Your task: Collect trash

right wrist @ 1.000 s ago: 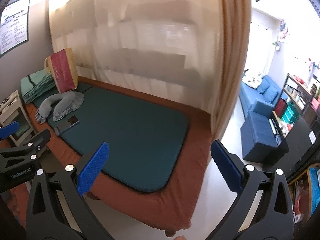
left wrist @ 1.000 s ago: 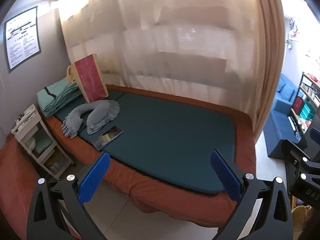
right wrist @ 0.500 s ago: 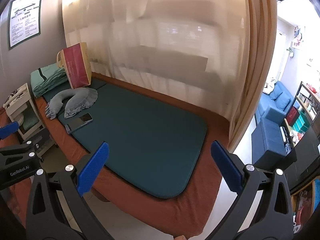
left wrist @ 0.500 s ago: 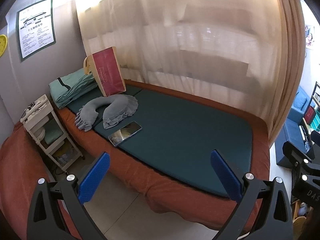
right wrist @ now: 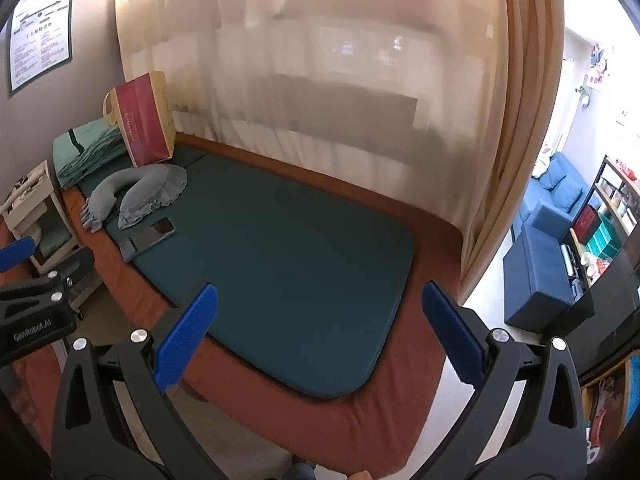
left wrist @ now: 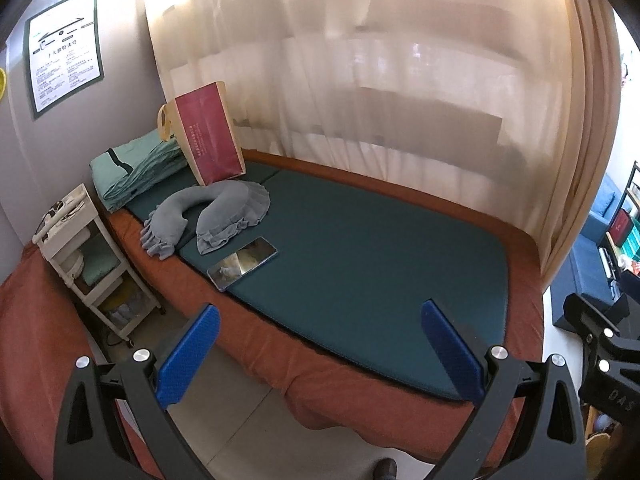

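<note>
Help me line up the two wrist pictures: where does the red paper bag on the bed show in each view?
Left wrist: the red paper bag stands upper left of centre, at the bed's far end, just behind the grey neck pillow.
Right wrist: the bag sits further left, upper left.
Shared landmark: the neck pillow lies right in front of it in both.

Matt dark-teal padded mattress (left wrist: 380,264) over a rust-orange cloth bed sheet (left wrist: 344,376); soft grey ruffled fabric neck pillow (left wrist: 212,220); glossy, mirror-like dark rectangular phone (left wrist: 242,264). Smooth crimson-and-tan paper carrier bag (left wrist: 208,136); sheer cream cloth curtain (left wrist: 380,80). Textured blue plastic finger pads (left wrist: 188,356) on matt black gripper frames with shiny metal screw heads (left wrist: 141,355).
</note>
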A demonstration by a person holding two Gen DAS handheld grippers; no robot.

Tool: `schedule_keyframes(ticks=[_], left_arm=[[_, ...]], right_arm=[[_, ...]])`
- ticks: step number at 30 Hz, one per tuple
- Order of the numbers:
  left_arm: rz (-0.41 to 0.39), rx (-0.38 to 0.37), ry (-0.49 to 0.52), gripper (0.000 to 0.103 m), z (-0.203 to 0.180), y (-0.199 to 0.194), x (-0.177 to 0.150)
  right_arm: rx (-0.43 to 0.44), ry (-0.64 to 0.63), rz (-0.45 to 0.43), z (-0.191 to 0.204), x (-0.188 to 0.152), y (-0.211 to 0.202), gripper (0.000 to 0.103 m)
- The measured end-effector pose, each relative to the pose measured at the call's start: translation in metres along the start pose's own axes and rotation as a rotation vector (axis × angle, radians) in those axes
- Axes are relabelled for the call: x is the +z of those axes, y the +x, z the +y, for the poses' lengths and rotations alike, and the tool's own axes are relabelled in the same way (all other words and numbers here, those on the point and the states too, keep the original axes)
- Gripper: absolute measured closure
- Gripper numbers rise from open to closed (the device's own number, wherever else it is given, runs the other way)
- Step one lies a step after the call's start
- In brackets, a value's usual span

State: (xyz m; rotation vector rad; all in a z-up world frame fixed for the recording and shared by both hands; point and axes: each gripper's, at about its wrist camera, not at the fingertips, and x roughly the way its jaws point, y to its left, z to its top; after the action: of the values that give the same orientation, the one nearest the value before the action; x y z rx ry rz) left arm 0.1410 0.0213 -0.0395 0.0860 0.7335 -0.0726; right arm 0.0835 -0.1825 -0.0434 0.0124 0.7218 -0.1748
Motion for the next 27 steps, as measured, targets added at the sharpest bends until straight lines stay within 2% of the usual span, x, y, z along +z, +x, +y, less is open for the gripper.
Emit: schedule_keyframes(ticks=[13, 22, 27], left_arm=[[-0.046, 0.069, -0.029, 0.005, -0.023, 0.023, 0.052], [-0.063, 0.062, -0.013, 0.005, -0.051, 0.043, 0.076], [-0.059, 0.066, -0.011, 0.005, -0.055, 0.048, 0.079]], right_arm=[[0.078, -0.019, -0.065, -0.021, 0.07, 0.046, 0.003], [0.08, 0.001, -0.08, -0.046, 0.089, 0.069, 0.003], [0.081, 0.004, -0.075, -0.05, 0.094, 0.078, 0.003]])
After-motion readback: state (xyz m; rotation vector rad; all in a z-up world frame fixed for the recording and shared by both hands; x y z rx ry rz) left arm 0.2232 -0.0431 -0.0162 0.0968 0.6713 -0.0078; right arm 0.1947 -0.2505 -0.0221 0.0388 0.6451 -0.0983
